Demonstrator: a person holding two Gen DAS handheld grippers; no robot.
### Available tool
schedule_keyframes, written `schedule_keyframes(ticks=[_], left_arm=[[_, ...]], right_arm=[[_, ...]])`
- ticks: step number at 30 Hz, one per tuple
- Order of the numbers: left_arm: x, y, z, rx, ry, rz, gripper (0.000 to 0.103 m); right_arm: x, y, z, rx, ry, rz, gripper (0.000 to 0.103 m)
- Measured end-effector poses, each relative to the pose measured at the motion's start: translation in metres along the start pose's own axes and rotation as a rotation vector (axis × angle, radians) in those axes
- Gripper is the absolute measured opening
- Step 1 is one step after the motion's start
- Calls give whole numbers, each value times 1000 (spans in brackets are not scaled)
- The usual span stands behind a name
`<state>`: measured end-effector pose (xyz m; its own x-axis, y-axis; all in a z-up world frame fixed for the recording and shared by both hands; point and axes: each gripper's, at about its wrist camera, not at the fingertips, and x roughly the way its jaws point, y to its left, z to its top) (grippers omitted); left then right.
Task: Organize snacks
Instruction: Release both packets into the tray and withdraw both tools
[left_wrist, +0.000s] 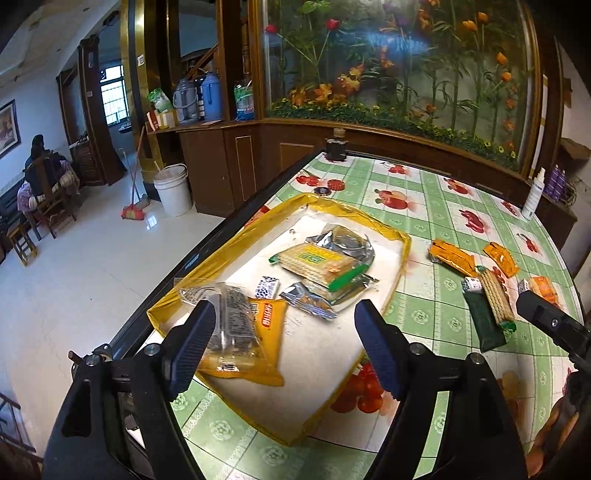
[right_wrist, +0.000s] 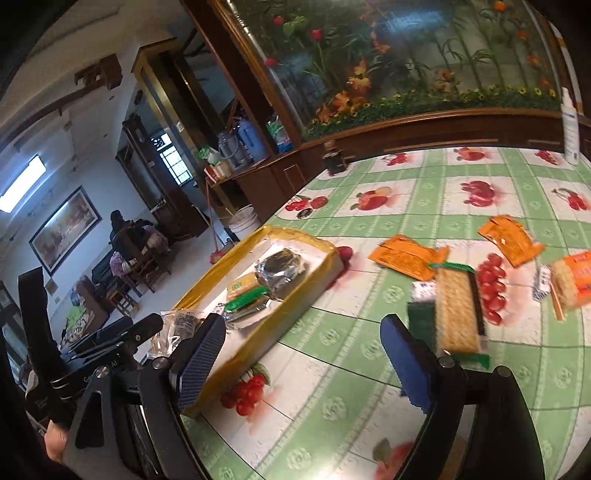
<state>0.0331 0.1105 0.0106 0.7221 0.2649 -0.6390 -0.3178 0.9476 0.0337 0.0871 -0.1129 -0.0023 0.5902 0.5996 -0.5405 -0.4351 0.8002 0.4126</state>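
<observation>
A yellow-rimmed tray (left_wrist: 402, 240) lies on the fruit-print tablecloth. In it are a green-ended cracker pack (left_wrist: 317, 264), a silver packet (left_wrist: 343, 240), a yellow snack bag (left_wrist: 255, 332) and a small blue-white candy (left_wrist: 266, 288). My left gripper (left_wrist: 286, 314) hovers open over the tray's near end, holding nothing. To the right of the tray (right_wrist: 332, 254), loose on the cloth, lie orange packets (right_wrist: 406, 258) (right_wrist: 511, 234) and another cracker pack (right_wrist: 456, 310). My right gripper (right_wrist: 304, 325) is open and empty between tray and cracker pack.
A white spray bottle (left_wrist: 533, 195) stands at the table's far right. A dark jar (left_wrist: 335, 147) and two bottle caps (left_wrist: 335, 184) sit at the far edge. The table's black edge (left_wrist: 207, 254) runs close along the tray's left side. A person sits far off at the left.
</observation>
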Motion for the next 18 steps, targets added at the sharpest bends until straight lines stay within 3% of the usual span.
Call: schedule_keyframes(ticks=[7, 13, 18], left_arm=[[3, -20, -5, 23, 48, -10, 84], [8, -52, -15, 63, 105, -96, 83], [23, -89, -24, 95, 248, -168, 83]], right_arm=[[-28, -36, -16, 72, -20, -65, 89], [-49, -71, -29, 135, -34, -142, 91], [-68, -96, -35, 180, -55, -184, 91]])
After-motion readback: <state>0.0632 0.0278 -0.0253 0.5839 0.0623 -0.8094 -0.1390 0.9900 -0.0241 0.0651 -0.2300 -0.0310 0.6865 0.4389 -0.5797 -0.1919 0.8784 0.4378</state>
